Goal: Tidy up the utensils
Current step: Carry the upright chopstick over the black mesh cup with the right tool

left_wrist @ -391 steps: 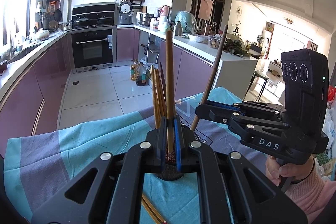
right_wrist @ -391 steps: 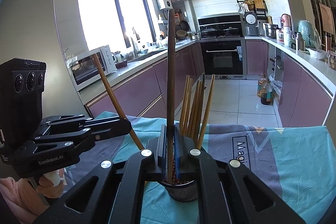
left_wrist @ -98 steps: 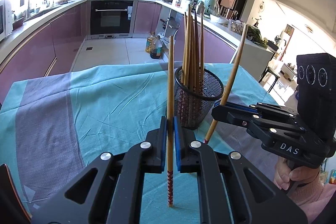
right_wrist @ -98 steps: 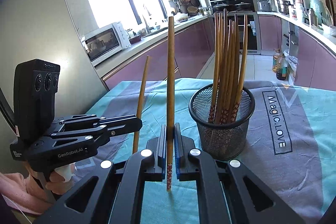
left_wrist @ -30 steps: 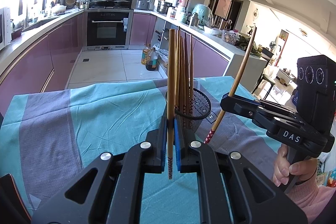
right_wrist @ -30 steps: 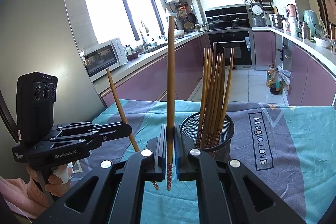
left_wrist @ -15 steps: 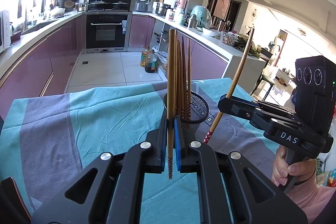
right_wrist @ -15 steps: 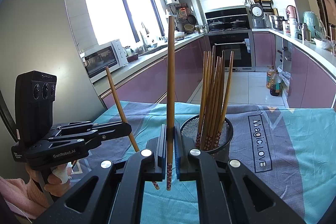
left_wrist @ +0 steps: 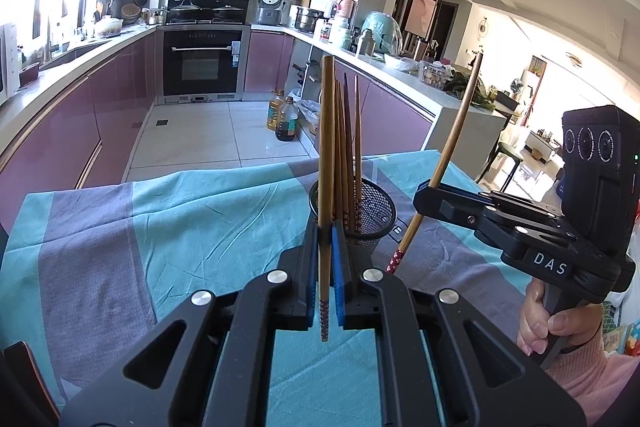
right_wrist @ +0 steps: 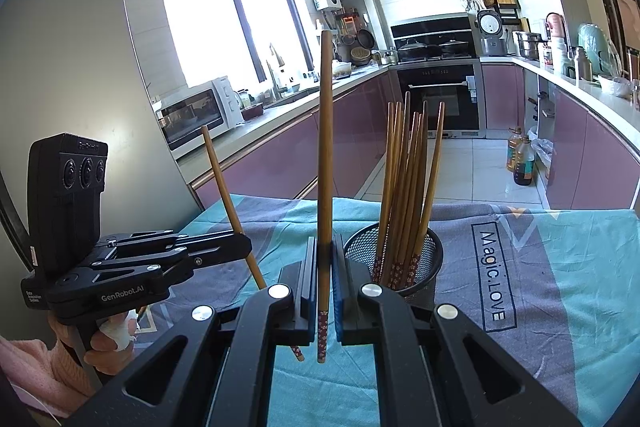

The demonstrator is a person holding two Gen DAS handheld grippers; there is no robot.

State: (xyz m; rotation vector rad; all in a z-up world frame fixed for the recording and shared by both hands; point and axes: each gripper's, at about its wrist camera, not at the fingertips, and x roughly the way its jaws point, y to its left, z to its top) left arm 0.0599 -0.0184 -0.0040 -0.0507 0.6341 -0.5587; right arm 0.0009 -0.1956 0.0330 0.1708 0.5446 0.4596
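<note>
A black mesh holder (left_wrist: 370,211) (right_wrist: 416,267) stands on the table with several wooden chopsticks (right_wrist: 404,187) upright in it. My left gripper (left_wrist: 325,239) is shut on one chopstick (left_wrist: 326,155), held upright above the cloth just in front of the holder; it also shows in the right wrist view (right_wrist: 244,245). My right gripper (right_wrist: 325,255) is shut on another chopstick (right_wrist: 325,155), upright and left of the holder; in the left wrist view it (left_wrist: 420,199) holds that chopstick (left_wrist: 452,147) tilted, right of the holder.
A teal and grey cloth (left_wrist: 180,227) (right_wrist: 560,267) covers the table. Beyond the far edge lie the kitchen floor, purple cabinets (left_wrist: 80,115) and an oven (left_wrist: 204,67). Oil bottles (left_wrist: 284,117) stand on the floor.
Both grippers have risen slightly with their chopsticks and drawn a little closer to the holder. Both stay shut on their chopsticks.
</note>
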